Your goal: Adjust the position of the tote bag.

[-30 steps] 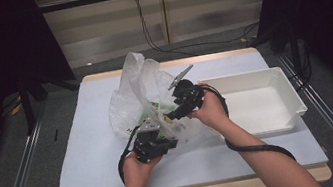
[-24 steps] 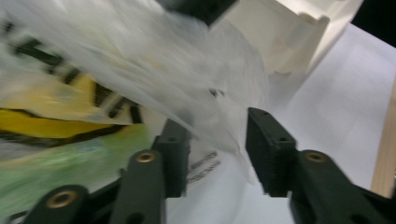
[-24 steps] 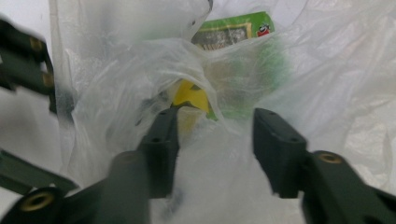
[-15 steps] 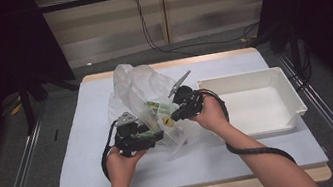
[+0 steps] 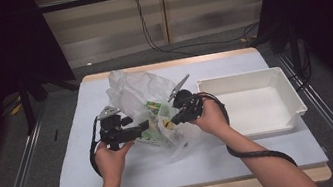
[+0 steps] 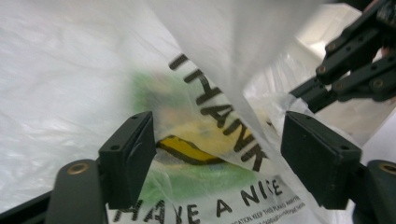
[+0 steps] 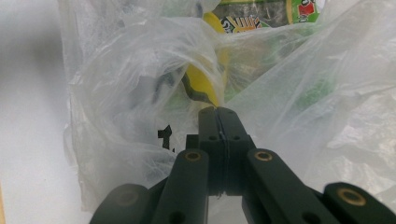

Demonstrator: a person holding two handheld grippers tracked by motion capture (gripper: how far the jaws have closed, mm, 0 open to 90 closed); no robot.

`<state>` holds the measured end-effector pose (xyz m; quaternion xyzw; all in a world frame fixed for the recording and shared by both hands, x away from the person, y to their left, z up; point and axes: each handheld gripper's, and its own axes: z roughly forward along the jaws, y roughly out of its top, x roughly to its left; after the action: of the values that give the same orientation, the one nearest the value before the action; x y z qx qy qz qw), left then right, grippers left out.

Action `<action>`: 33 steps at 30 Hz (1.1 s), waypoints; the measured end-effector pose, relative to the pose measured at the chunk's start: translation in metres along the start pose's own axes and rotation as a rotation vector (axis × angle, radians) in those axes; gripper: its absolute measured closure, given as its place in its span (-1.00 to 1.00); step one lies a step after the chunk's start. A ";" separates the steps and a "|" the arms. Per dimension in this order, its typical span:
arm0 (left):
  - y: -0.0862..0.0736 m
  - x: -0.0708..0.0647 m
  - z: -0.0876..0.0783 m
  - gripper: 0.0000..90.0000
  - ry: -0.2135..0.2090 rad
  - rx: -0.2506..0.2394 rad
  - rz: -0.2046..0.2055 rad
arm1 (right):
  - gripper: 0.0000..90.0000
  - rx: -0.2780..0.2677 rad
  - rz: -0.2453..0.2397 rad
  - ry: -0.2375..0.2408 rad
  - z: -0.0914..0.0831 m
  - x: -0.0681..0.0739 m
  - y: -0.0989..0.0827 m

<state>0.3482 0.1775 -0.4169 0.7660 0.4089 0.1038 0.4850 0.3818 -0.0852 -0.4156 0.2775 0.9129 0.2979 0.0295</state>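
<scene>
White-covered table (image 5: 118,182), plastic bag (image 5: 138,90), white tray (image 5: 287,99)

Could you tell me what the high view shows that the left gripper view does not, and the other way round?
High view alone: the white bin to the right of the plastic bag, the white table cover, and the person's forearms reaching in. Left gripper view alone: black lettering on the bag's film, and the left gripper with its jaws apart, film between them but not pinched. Both share: the translucent bag, the green and yellow packet inside it, and the right gripper holding the bag's far side.
</scene>
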 end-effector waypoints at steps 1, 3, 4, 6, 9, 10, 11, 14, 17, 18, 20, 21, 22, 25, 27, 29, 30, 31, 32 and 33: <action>0.001 0.001 -0.001 -0.30 0.004 -0.006 0.013 | 0.98 0.001 -0.002 0.002 0.000 0.000 0.000; 0.004 0.003 -0.004 -0.25 0.011 -0.029 0.002 | 0.99 0.006 -0.010 0.004 0.001 0.001 0.000; 0.005 0.005 -0.005 -0.21 0.015 -0.033 0.000 | 0.99 0.008 -0.016 0.005 0.001 0.002 0.000; 0.006 0.008 -0.006 0.09 0.025 -0.039 -0.009 | 0.99 0.012 -0.020 0.007 0.002 0.002 0.000; 0.005 0.013 -0.011 0.46 0.055 -0.033 -0.004 | 0.99 0.018 -0.023 0.011 0.003 0.003 0.000; 0.004 0.015 -0.012 0.56 0.058 -0.023 -0.010 | 0.99 0.020 -0.020 0.011 0.003 0.003 0.000; 0.004 0.017 -0.013 0.71 0.054 -0.007 -0.022 | 1.00 0.019 -0.026 0.012 0.004 0.003 0.000; -0.002 0.023 -0.018 0.99 0.072 0.032 -0.049 | 1.00 0.019 -0.021 0.010 0.004 0.002 -0.001; -0.012 0.029 -0.020 1.00 0.073 0.086 -0.054 | 1.00 0.022 -0.017 0.005 0.003 -0.001 -0.001; -0.016 0.031 -0.021 1.00 0.072 0.099 -0.068 | 1.00 0.024 -0.010 0.006 0.003 -0.001 -0.002; -0.024 0.035 -0.023 1.00 0.076 0.120 -0.080 | 1.00 0.027 -0.004 0.002 0.002 -0.003 -0.002; -0.027 0.037 -0.025 1.00 0.079 0.143 -0.073 | 1.00 0.026 -0.005 -0.002 0.001 -0.004 -0.002; -0.030 0.038 -0.026 1.00 0.087 0.161 -0.065 | 1.00 0.024 -0.002 -0.005 0.000 -0.005 -0.002; -0.038 0.040 -0.029 1.00 0.105 0.202 -0.067 | 1.00 0.022 0.004 -0.009 0.000 -0.007 -0.003; -0.044 0.042 -0.031 1.00 0.107 0.230 -0.060 | 1.00 0.023 0.008 -0.010 0.001 -0.009 -0.004; -0.050 0.045 -0.033 1.00 0.115 0.254 -0.064 | 1.00 0.023 0.012 -0.018 0.002 -0.010 -0.005; -0.053 0.046 -0.032 1.00 0.115 0.261 -0.070 | 1.00 0.027 0.012 -0.021 0.002 -0.011 -0.005; -0.055 0.046 -0.032 1.00 0.112 0.270 -0.084 | 1.00 0.034 0.011 -0.029 0.003 -0.011 -0.006; -0.057 0.046 -0.031 1.00 0.116 0.272 -0.082 | 1.00 0.040 0.014 -0.036 0.003 -0.011 -0.006; -0.058 0.046 -0.030 1.00 0.120 0.284 -0.078 | 1.00 0.044 0.008 -0.039 0.003 -0.012 -0.006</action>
<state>0.3306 0.2421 -0.4604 0.8030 0.4769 0.0715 0.3501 0.3899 -0.0943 -0.4233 0.2874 0.9174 0.2723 0.0400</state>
